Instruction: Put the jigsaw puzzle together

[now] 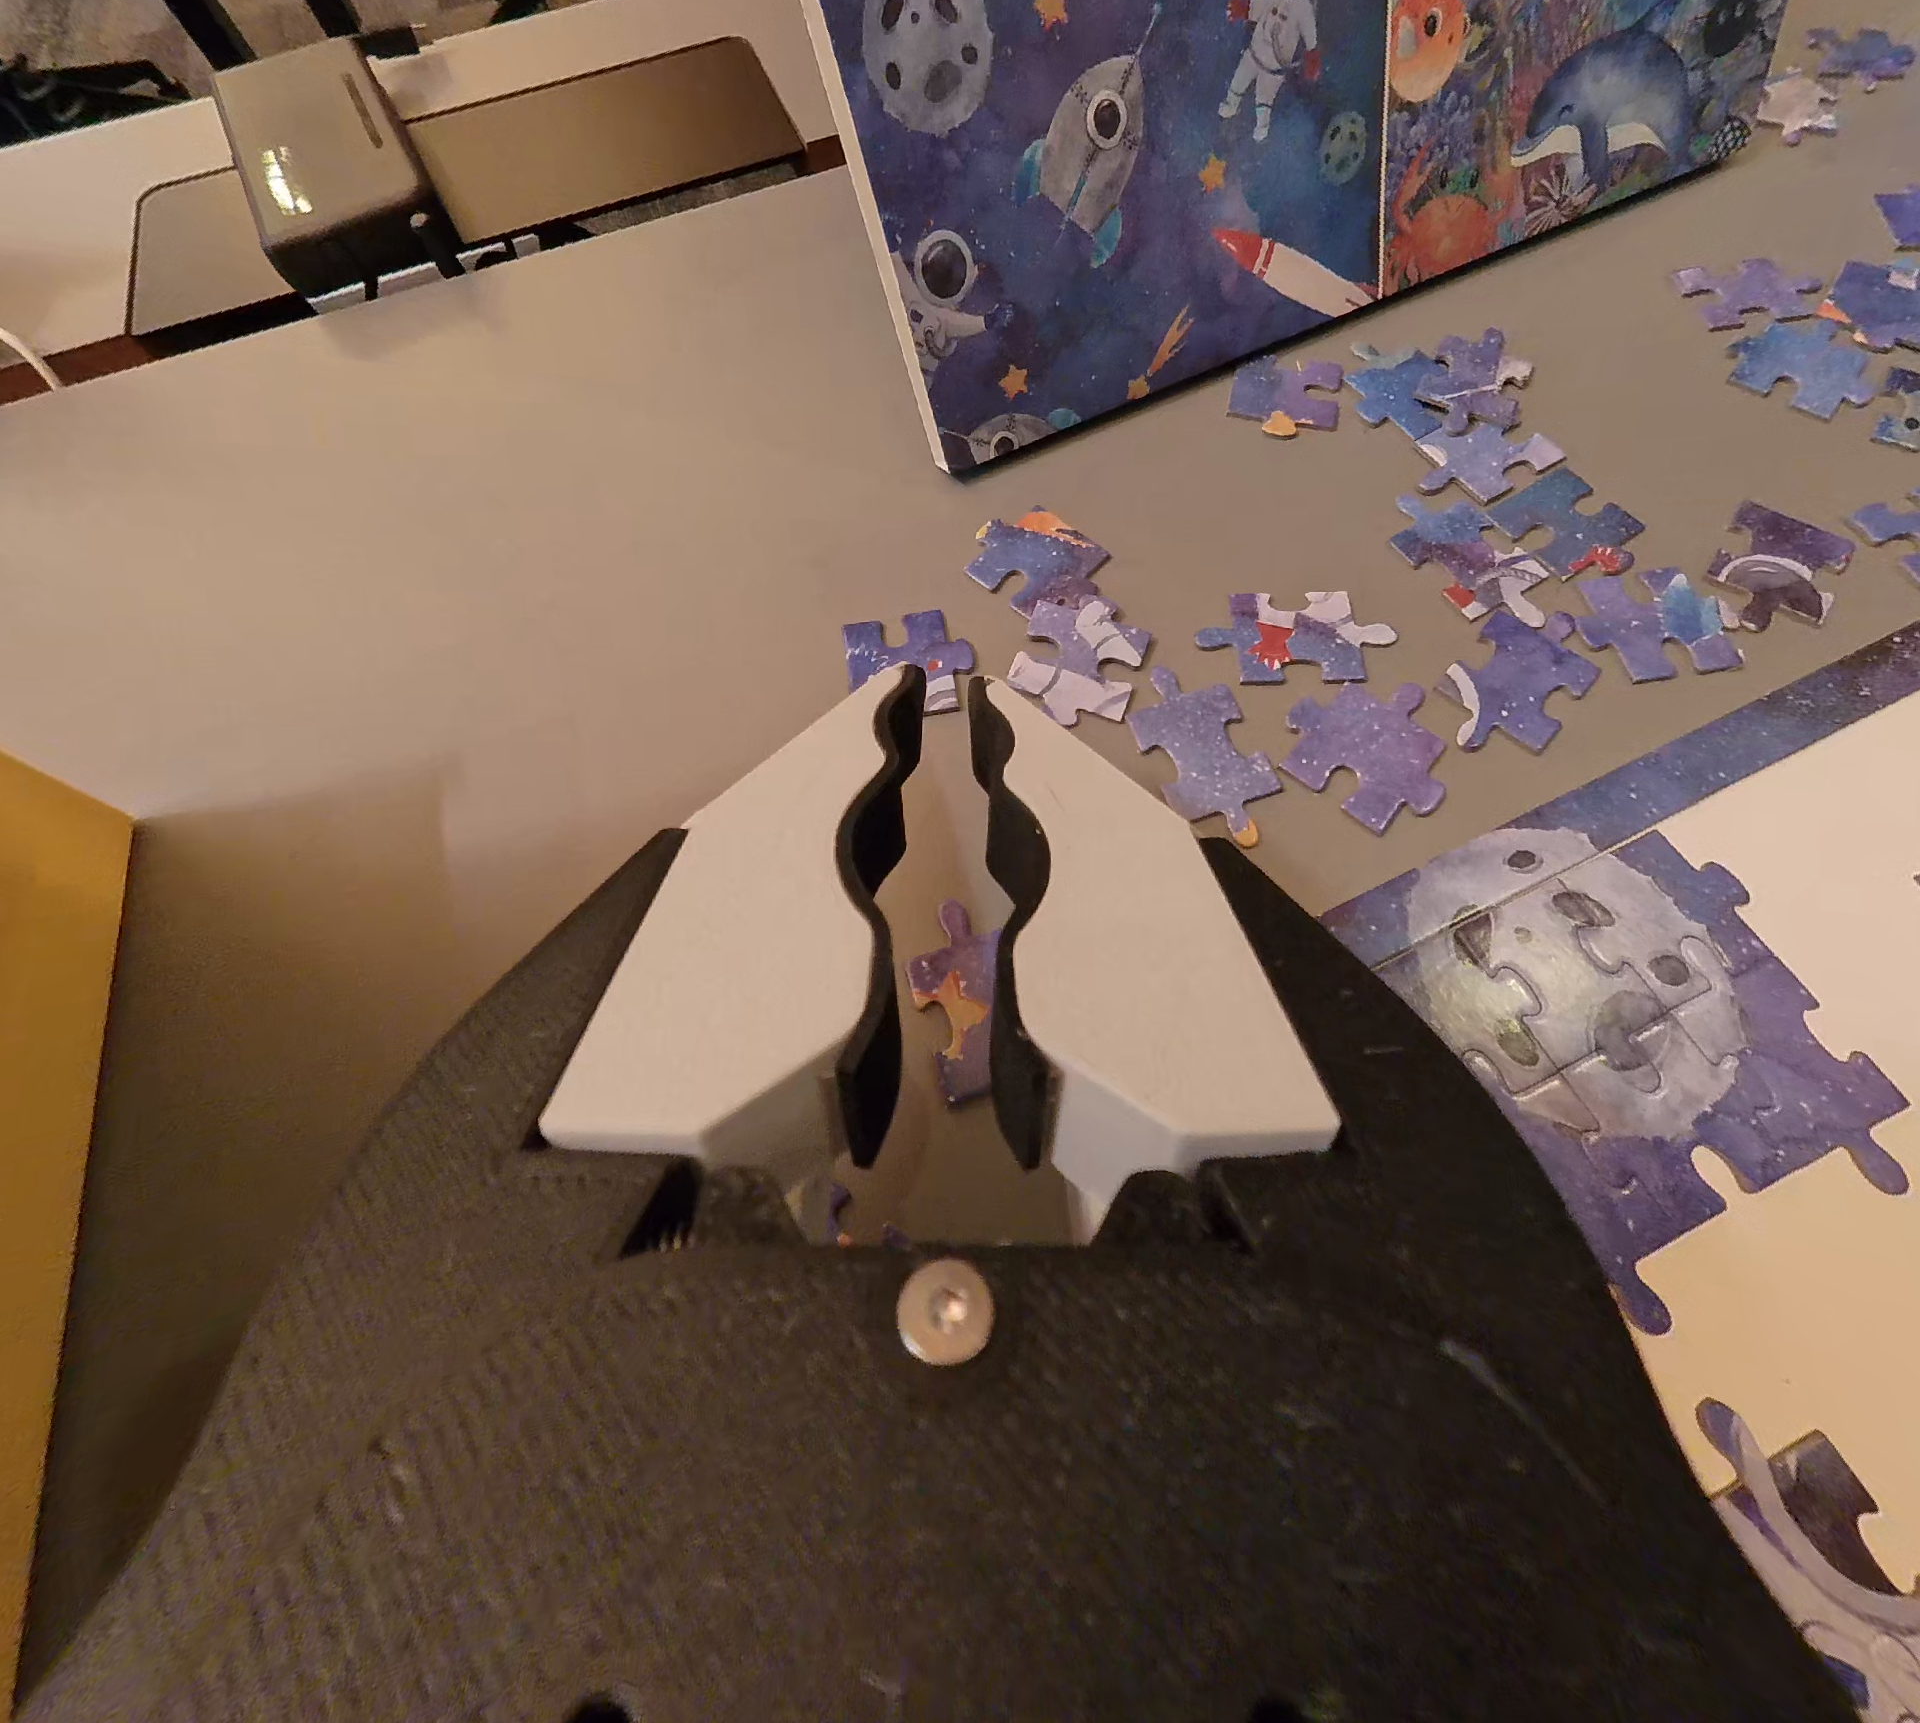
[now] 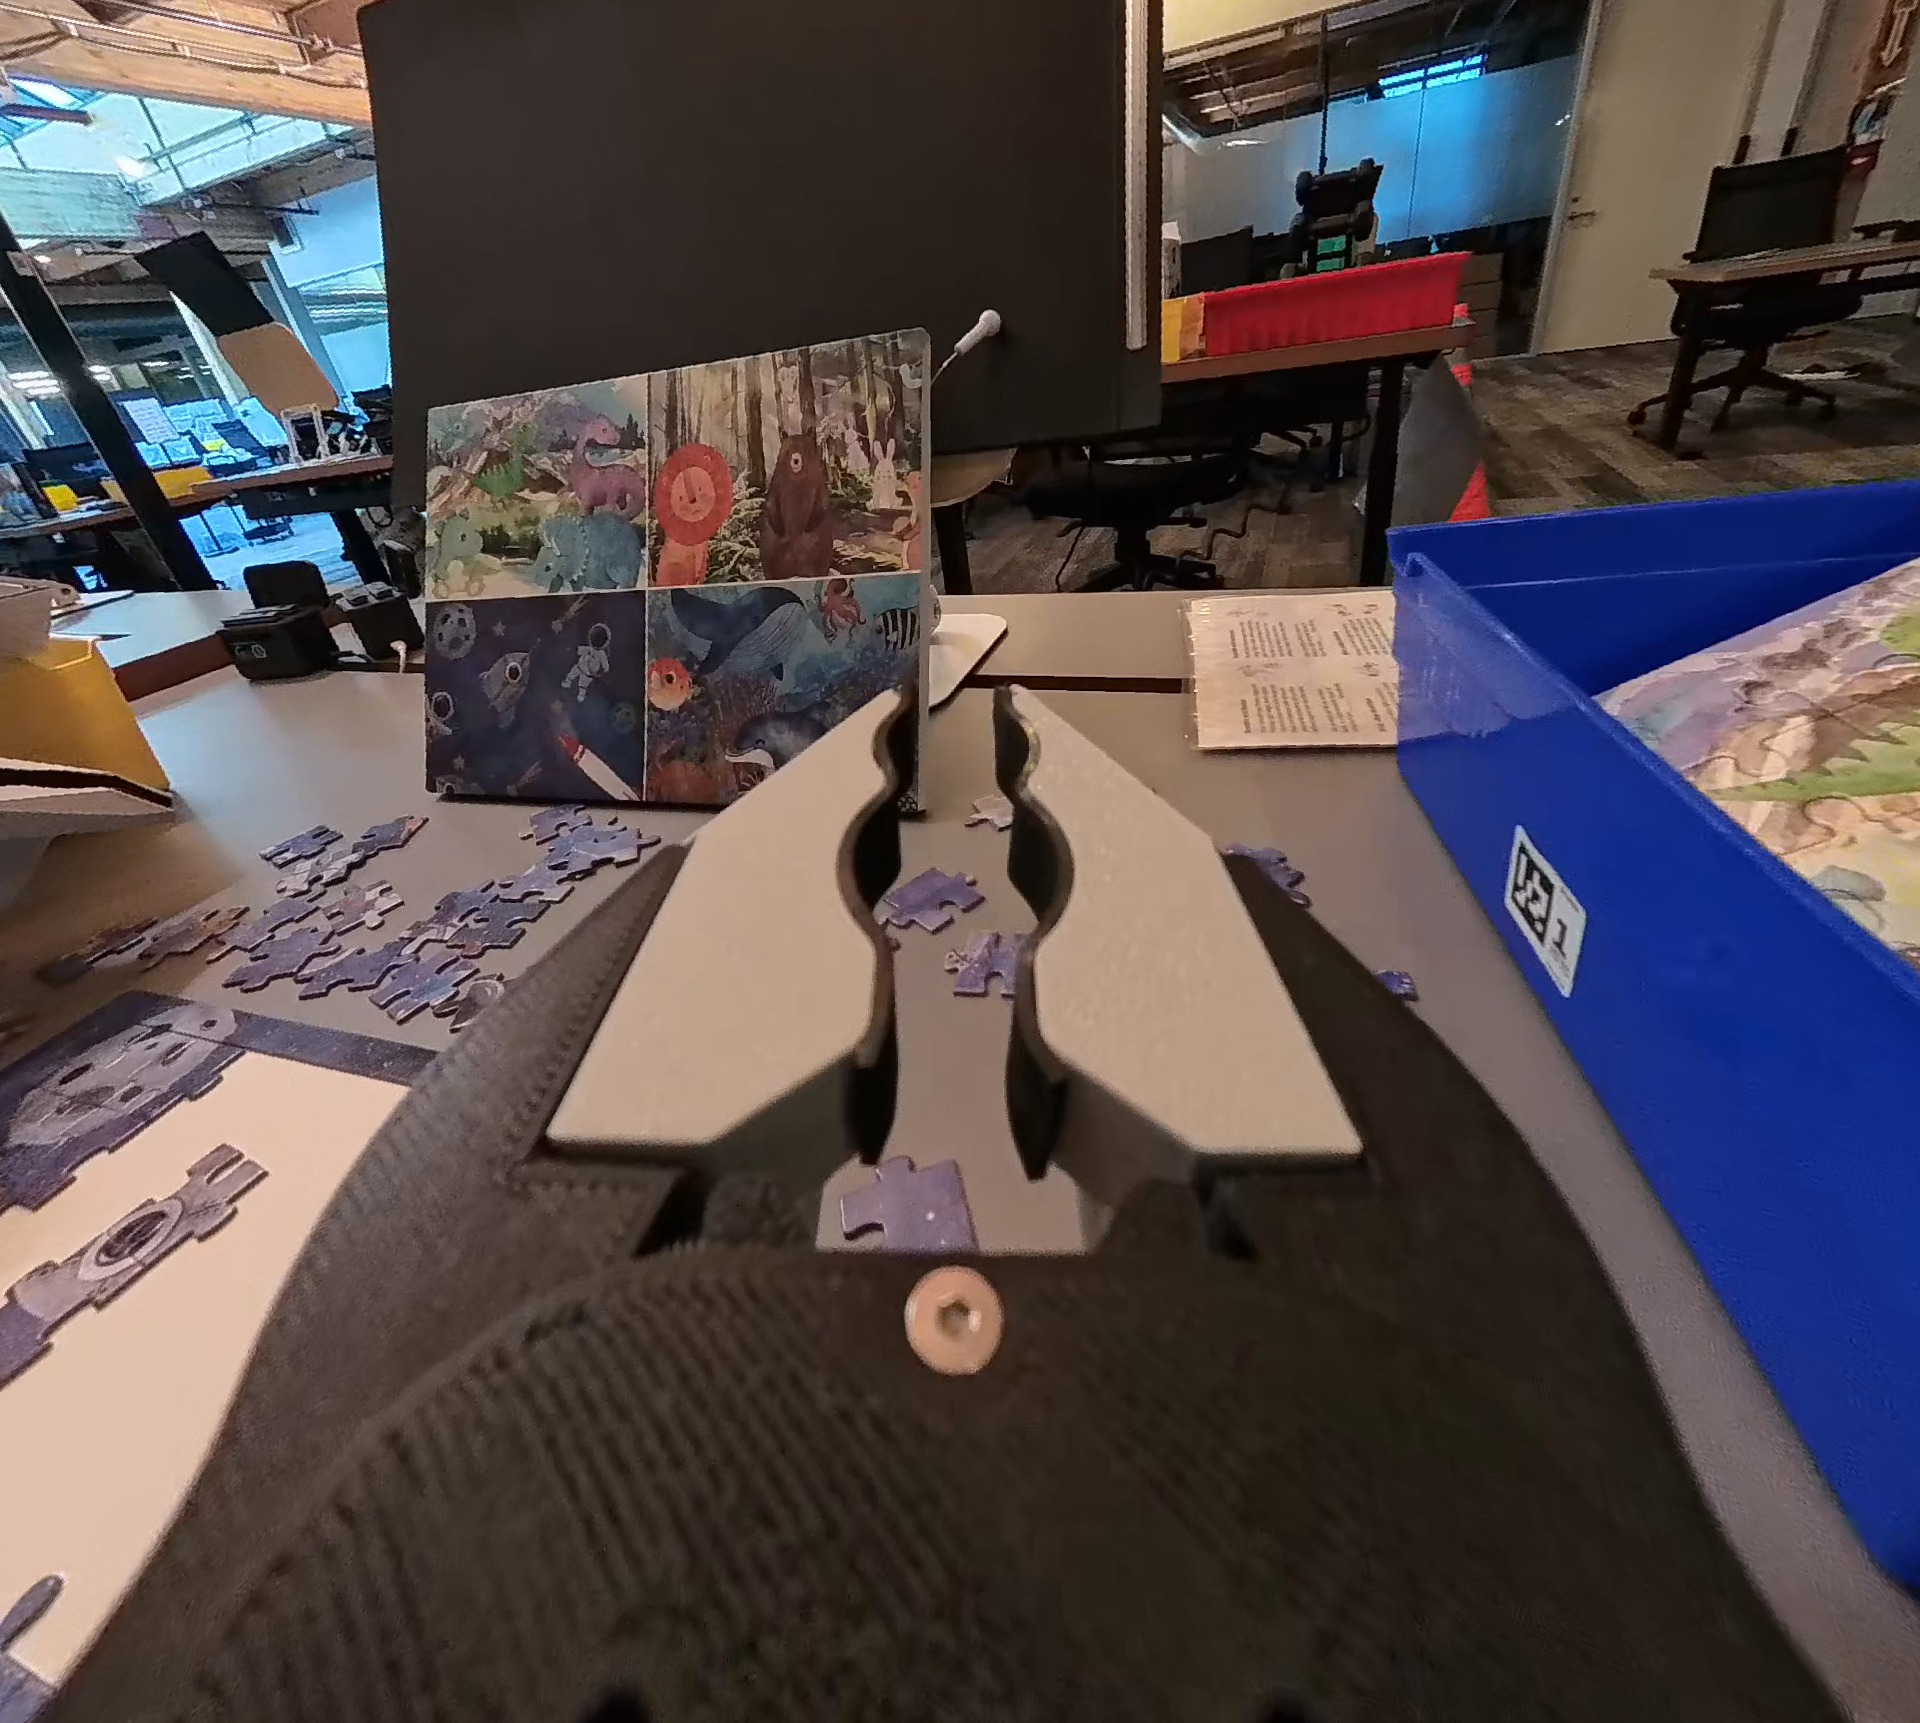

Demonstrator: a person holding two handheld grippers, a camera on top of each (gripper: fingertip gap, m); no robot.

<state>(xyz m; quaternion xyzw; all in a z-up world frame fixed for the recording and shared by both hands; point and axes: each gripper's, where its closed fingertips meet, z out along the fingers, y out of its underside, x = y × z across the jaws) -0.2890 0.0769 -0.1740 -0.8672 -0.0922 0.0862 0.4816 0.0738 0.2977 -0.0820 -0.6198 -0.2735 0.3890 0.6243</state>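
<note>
Left gripper [image 1: 945, 686]: hovered narrowly parted, gripped nothing, tips nearest a purple puzzle piece [image 1: 909, 639]. Right gripper [image 2: 951, 702]: parted wider, likewise empty.

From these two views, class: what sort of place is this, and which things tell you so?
Most likely an open-plan office or lab workspace. A dark desk divider, wheeled office chairs and glass-walled rooms show it. On the grey desk, loose jigsaw pieces lie by an upright puzzle box.

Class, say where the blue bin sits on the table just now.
In the right wrist view the blue bin fills the right side, right of the hand-held gripper, just in front of the printed sheet.
</note>
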